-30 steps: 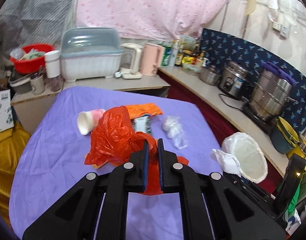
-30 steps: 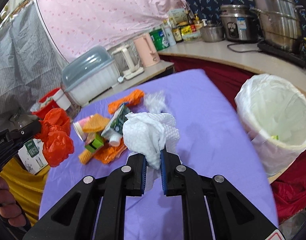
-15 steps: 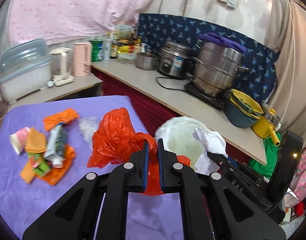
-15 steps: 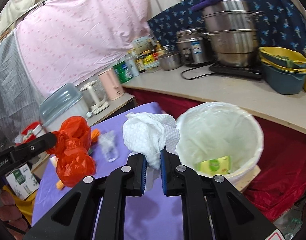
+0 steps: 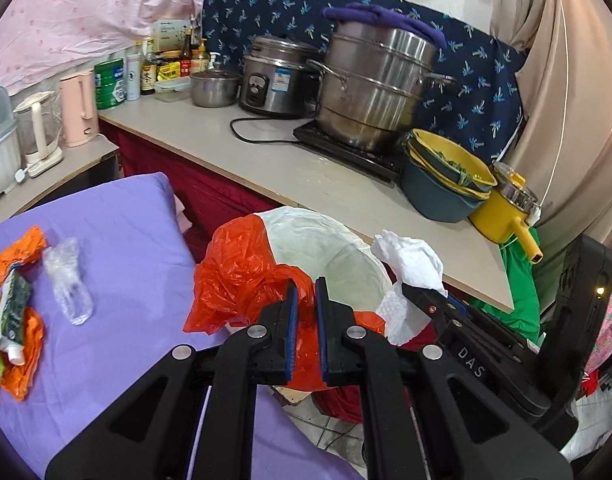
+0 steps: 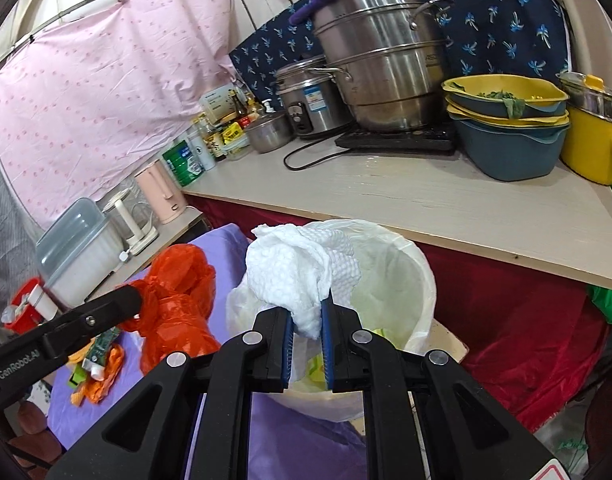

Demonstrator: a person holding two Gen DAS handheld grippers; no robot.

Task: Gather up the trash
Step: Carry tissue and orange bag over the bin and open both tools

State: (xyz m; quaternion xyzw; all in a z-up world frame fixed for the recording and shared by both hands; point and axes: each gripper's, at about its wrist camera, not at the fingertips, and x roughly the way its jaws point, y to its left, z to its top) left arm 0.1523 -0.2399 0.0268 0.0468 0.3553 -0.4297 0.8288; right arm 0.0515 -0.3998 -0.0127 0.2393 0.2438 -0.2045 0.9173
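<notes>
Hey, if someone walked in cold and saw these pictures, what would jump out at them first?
A crumpled orange plastic bag clamped in the left gripper and a wad of white paper towel in the right gripper, both at the white-lined trash bin. More litter lies on the purple tablecloth.

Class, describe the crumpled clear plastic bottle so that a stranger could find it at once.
Start at the purple tablecloth. The clear plastic bottle lies on it, just right of the orange wrappers and the toothpaste tube. Among that litter, it alone is see-through and colourless.
</notes>
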